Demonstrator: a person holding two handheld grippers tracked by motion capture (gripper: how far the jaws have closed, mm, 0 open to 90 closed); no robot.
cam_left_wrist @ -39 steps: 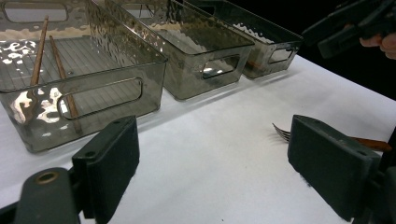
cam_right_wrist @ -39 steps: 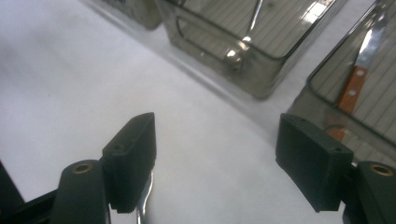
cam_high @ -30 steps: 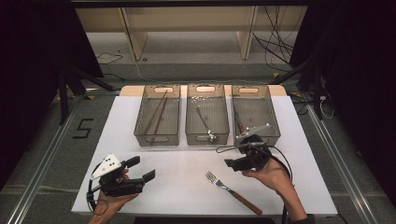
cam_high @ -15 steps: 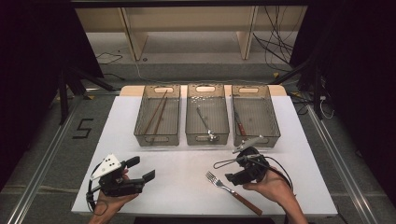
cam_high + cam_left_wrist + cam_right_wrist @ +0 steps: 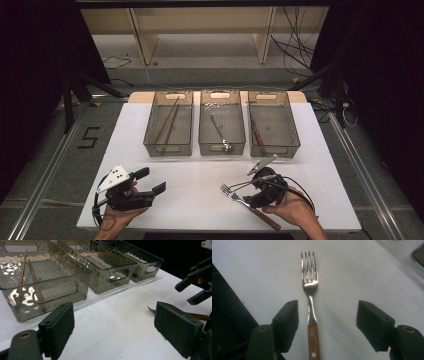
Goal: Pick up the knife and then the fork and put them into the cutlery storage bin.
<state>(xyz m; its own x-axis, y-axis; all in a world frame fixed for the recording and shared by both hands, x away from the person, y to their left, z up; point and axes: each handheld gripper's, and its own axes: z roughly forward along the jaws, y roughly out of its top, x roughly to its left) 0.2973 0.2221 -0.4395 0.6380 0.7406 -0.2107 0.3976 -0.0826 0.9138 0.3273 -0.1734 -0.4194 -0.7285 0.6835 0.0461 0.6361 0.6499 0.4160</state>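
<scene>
the white table carries all the rest, its bare sheet reaching from the bins to the near edge. at its twelve o'clock side three smoky clear bins stand in a row, walls just beside one another. the left bin holds two brown chopsticks lying lengthwise; the middle bin holds a metal utensil that runs toward its near wall; the right bin holds a utensil with a reddish handle along its left side.

at about seven o'clock on the table, the left gripper sits in a hand, grey three-cornered plate on top, jaws spread wide with bare table between them and pointing toward three o'clock. in the left gripper view the left bin fills the ten o'clock corner, and the other gripper shows off at two o'clock.

at about five o'clock, the right gripper is held low over the table, jaws spread and pointing toward nine o'clock. the fork lies flat on the white sheet there, tines toward ten o'clock, wooden handle running back under the hand toward four o'clock. in the right gripper view the fork lies between the spread jaws, neck and riveted handle nearer the left one, tines at twelve o'clock beyond the pads; neither pad touches it.
</scene>
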